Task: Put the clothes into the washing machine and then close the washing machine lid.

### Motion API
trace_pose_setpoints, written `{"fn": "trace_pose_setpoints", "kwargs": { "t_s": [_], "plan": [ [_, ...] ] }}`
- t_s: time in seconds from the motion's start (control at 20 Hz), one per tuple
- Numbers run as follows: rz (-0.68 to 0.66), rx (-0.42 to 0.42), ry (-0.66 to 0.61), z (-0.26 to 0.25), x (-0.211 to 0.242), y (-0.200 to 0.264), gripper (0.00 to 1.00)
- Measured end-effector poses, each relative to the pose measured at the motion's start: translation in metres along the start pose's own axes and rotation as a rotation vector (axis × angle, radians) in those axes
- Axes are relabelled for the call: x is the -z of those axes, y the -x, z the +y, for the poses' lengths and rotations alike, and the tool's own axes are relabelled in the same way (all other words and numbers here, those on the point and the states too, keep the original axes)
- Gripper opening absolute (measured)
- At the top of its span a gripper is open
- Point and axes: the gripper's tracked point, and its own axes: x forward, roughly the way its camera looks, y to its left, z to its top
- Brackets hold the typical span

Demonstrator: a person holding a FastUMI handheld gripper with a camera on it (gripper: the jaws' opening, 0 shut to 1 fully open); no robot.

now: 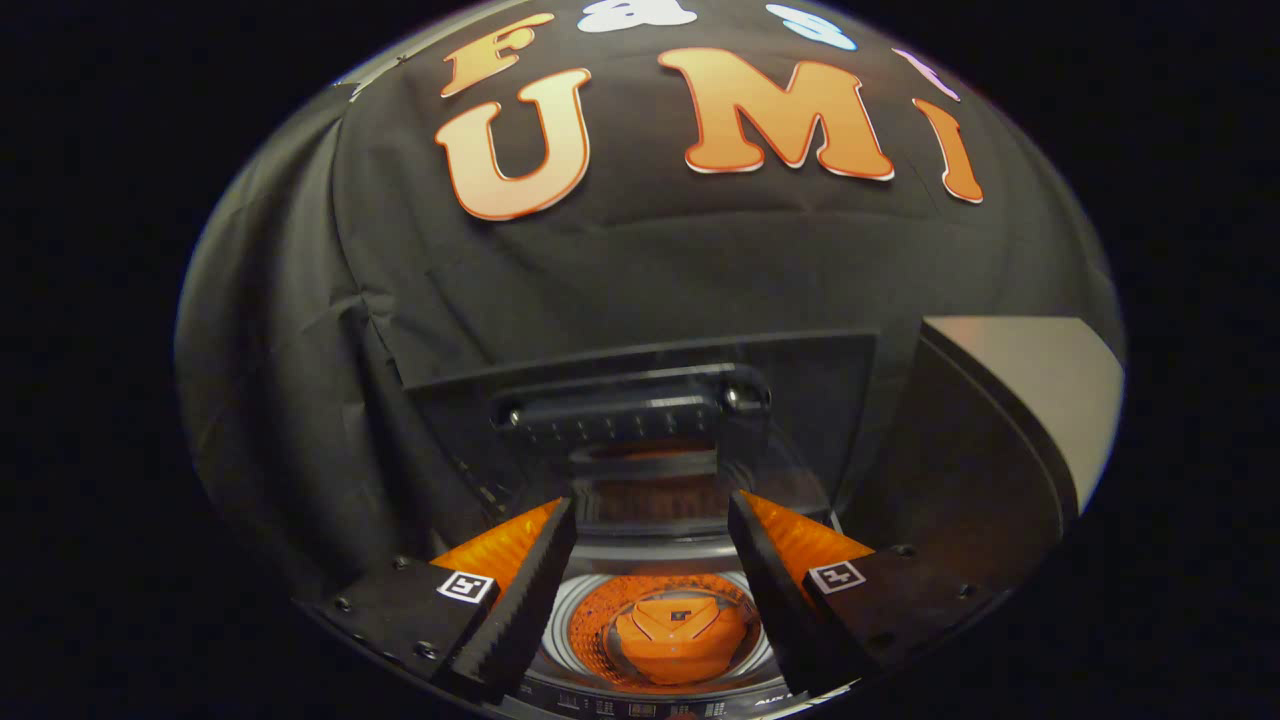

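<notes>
1. Jaws: the gripper (652,590) hangs above the washing machine (660,640) with its two black ribbed fingers (520,610) spread wide, nothing between them. Each finger carries orange backing and a small square black-and-white marker (467,587).

2. Drum: seen down through the gap between the fingers, the tub shows a pale ring around an orange perforated floor, with an orange hub (680,635) at its middle.

3. Clothes: no garment can be made out in the drum or near the fingers; where the clothes lie cannot be told.

4. Lid: the lid (640,400) stands raised just beyond the fingertips, a dark panel with a bar-shaped handle (630,405) across it and a clear window below that reflects the orange drum.

5. Surroundings: a pale panel (1030,380) sits to the right, well apart from the machine.

6. Step in hand, as a judgement: with empty jaws over an open tub, either loading is yet to be done or the lid is next.

7. Next move, if closing: reach forward to the handle, narrow the jaws on it or press the lid's edge, and swing it down.

8. Writing: a strip of small print runs along the machine's near rim, too small and cropped to read; the hub bears a tiny unreadable emblem.
</notes>
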Motion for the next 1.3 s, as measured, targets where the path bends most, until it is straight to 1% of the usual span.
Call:
{"fn": "trace_pose_setpoints", "kwargs": {
  "t_s": [0.2,0.35,0.45,0.6,0.8,0.95,1.0,1.1,1.3],
  "plan": [
    [-0.056,-0.019,0.001,0.010,-0.047,0.001,0.98],
    [-0.095,-0.017,0.021,0.018,-0.075,-0.012,0.98],
    [-0.102,-0.015,0.027,0.022,-0.086,-0.024,0.98],
    [-0.106,-0.018,-0.001,0.025,-0.098,-0.046,0.98],
    [-0.095,0.029,0.007,0.017,-0.102,-0.070,0.99],
    [-0.075,0.052,0.056,0.020,-0.098,-0.075,0.98],
    [-0.067,0.063,0.079,0.020,-0.096,-0.073,0.99],
    [-0.058,0.080,0.081,0.020,-0.092,-0.068,0.99],
    [-0.051,0.084,0.092,0.020,-0.083,-0.051,0.99]
  ]
}}
